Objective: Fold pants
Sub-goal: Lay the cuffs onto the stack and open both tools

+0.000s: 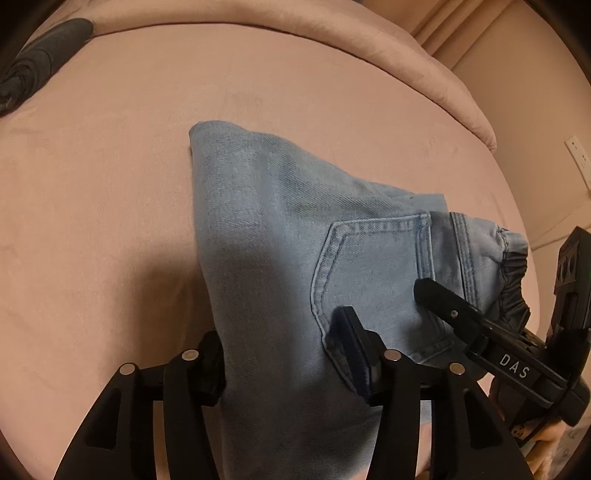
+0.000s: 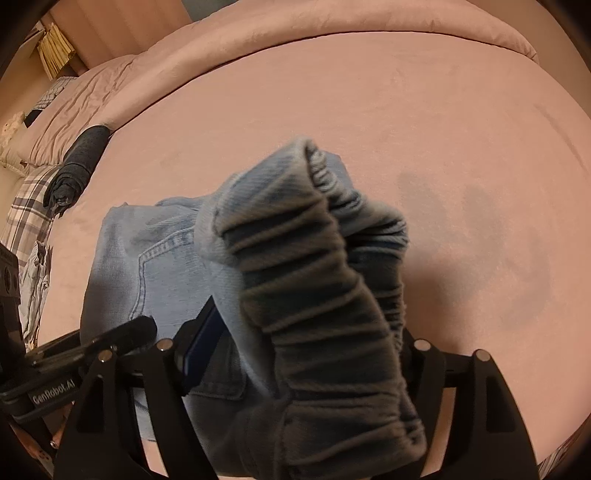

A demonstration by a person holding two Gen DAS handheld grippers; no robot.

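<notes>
Light blue denim pants (image 1: 266,229) lie partly folded on a pink bed (image 1: 110,155), back pocket (image 1: 373,266) up. My left gripper (image 1: 284,354) is shut on the pants, with denim bunched between its fingers. My right gripper (image 2: 299,354) is shut on the pants' elastic waistband (image 2: 321,280) and holds it lifted above the bed. The right gripper's finger (image 1: 443,299) shows in the left wrist view, resting by the pocket. The left gripper's finger (image 2: 125,332) shows in the right wrist view.
A rolled dark grey garment (image 2: 79,166) lies at the bed's far left, also in the left wrist view (image 1: 33,62). A plaid cloth (image 2: 26,210) and pillows (image 2: 44,122) lie beyond it. A folded pink duvet (image 1: 295,29) borders the far side. A wall socket (image 1: 578,151) is at right.
</notes>
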